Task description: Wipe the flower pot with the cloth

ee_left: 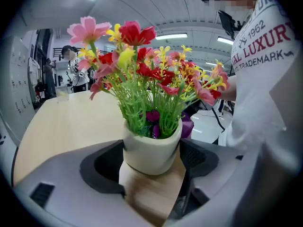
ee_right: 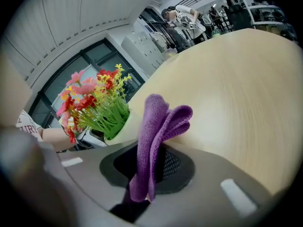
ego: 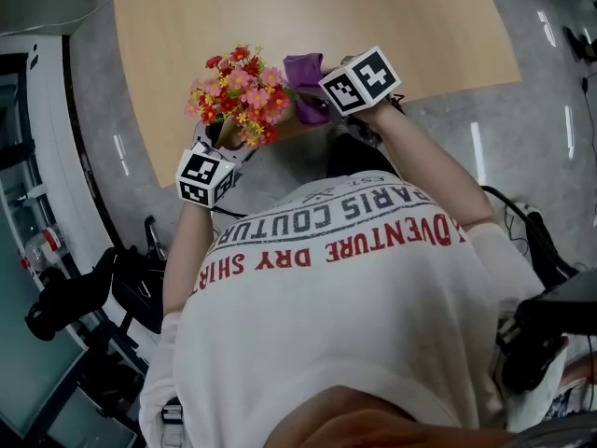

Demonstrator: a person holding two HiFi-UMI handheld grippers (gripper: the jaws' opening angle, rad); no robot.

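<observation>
Head view: flower pot [ego: 239,99] at table [ego: 326,26] edge

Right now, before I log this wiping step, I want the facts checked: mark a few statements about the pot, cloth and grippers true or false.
1. The left gripper grips the white flower pot. True.
2. The cloth is green. False: it is purple.
3. The right gripper is empty. False: its jaws clamp the cloth.
4. The pot holds red, pink and yellow flowers. True.
5. The table top is glass. False: it is light wood.
</observation>
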